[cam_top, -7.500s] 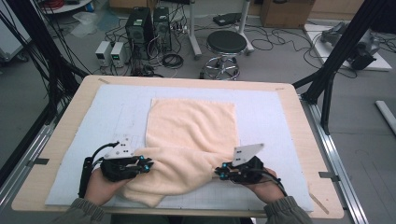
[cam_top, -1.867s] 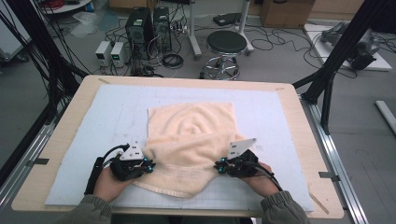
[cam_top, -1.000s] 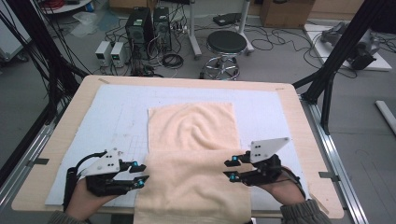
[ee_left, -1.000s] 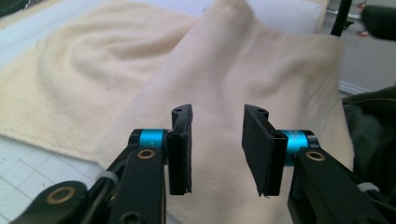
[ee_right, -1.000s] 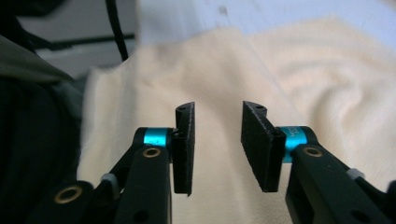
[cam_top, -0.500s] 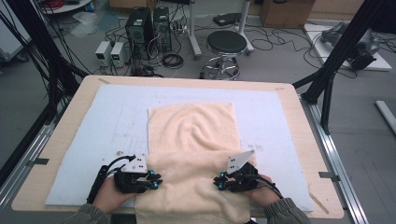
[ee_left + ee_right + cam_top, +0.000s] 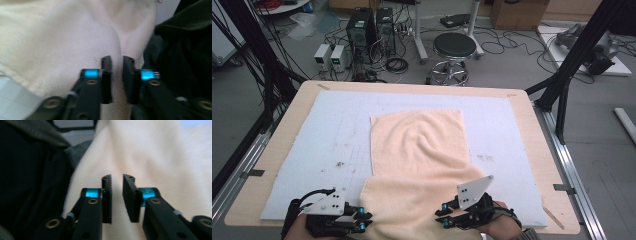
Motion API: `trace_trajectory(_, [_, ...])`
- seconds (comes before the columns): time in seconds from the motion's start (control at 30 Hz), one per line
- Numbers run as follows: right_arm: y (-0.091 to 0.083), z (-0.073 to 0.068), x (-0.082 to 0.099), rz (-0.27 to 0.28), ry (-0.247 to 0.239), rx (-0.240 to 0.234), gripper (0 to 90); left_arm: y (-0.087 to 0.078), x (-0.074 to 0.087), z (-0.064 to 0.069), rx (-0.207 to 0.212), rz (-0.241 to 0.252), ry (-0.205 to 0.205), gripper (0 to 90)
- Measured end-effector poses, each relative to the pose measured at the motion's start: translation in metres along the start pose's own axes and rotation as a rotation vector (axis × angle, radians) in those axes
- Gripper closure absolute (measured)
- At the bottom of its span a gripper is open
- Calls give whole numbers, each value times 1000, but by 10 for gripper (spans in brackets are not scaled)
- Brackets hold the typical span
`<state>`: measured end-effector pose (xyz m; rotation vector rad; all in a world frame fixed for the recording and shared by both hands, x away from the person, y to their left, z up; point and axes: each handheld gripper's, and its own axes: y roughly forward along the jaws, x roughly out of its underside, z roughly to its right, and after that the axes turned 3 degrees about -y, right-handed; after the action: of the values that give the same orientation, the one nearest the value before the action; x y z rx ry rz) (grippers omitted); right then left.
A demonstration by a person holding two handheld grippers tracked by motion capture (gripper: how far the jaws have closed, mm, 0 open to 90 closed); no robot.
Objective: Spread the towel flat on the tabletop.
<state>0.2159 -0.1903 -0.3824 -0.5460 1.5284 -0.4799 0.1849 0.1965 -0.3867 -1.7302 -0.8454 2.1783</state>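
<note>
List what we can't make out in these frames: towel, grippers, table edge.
- Towel near edge: high view, cut off by the bottom of the frame and covered by both grippers.
- Left gripper: left gripper view, narrow gap with towel behind it; blur hides whether the pads pinch any cloth.
- Right gripper: right gripper view, same doubt.
- Table near edge: high view, hidden by the hands and the overhanging towel.

Cream towel [image 7: 419, 160], rumpled, lying lengthwise on the table's middle; its near end is doubled over at the near edge.
</note>
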Motion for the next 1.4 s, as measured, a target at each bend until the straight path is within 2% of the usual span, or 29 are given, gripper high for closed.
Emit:
trace_trajectory(0.1, [-7, 13, 1, -31, 0, 96, 688, 4, -2, -16, -62, 38, -31, 626])
trace_trajectory(0.2, [-3, 31, 15, -56, 43, 138, 639, 18, 2, -36, -92, 18, -51, 606])
trace_trajectory(0.27, [2, 38, 24, -75, 71, 140, 627, 28, 5, -43, -91, -16, -54, 601])
trace_trajectory(0.33, [11, 42, 34, -105, 105, 127, 623, 39, 8, -47, -79, -70, -45, 603])
trace_trajectory(0.43, [23, 45, 44, -169, 108, 113, 629, 53, 12, -47, -65, -135, -29, 612])
trace_trajectory(0.5, [25, 43, 46, -147, 107, 123, 705, 54, 15, -45, -83, -137, -6, 661])
trace_trajectory(0.57, [25, 43, 46, -144, 116, 111, 817, 52, 15, -47, -77, -144, -26, 785])
trace_trajectory(0.6, [26, 42, 46, -145, 110, 101, 842, 51, 15, -46, -60, -148, -40, 833])
trace_trajectory(0.63, [26, 40, 45, -149, 108, 100, 858, 50, 15, -44, -68, -152, -27, 869])
trace_trajectory(0.73, [28, 36, 41, -157, 98, 56, 868, 44, 17, -33, -51, -163, -13, 891])
trace_trajectory(0.8, [31, 26, 37, -163, 80, 24, 871, 35, 19, -24, -38, -151, -16, 892])
trace_trajectory(0.87, [31, 18, 32, -146, 66, -20, 871, 26, 21, -15, -19, -129, -19, 894])
trace_trajectory(0.93, [28, 5, 22, -99, 37, -71, 864, 14, 19, -2, 6, -94, -15, 896])
trace_trajectory(1.0, [21, -1, 14, -60, 15, -70, 820, 6, 15, 4, 6, -65, -7, 894])
trace_trajectory(1.03, [16, -2, 11, -36, 12, -59, 776, 3, 12, 5, -3, -42, -4, 883])
trace_trajectory(1.07, [10, 0, 9, -20, 17, -29, 748, 1, 10, 4, -15, -36, 3, 842])
trace_trajectory(1.1, [6, 3, 8, -22, 22, -7, 733, 1, 7, 1, -36, -23, 4, 809])
trace_trajectory(1.2, [-4, 21, 14, -37, 47, 102, 696, 6, 3, -15, -86, 12, -7, 738])
trace_trajectory(1.27, [-7, 32, 20, -50, 65, 166, 693, 11, 1, -30, -129, 36, -17, 728])
trace_trajectory(1.3, [-9, 39, 25, -54, 83, 197, 693, 15, -1, -41, -149, 47, -44, 728])
trace_trajectory(1.4, [-16, 59, 38, -73, 134, 286, 681, 24, -5, -66, -224, 47, -79, 727])
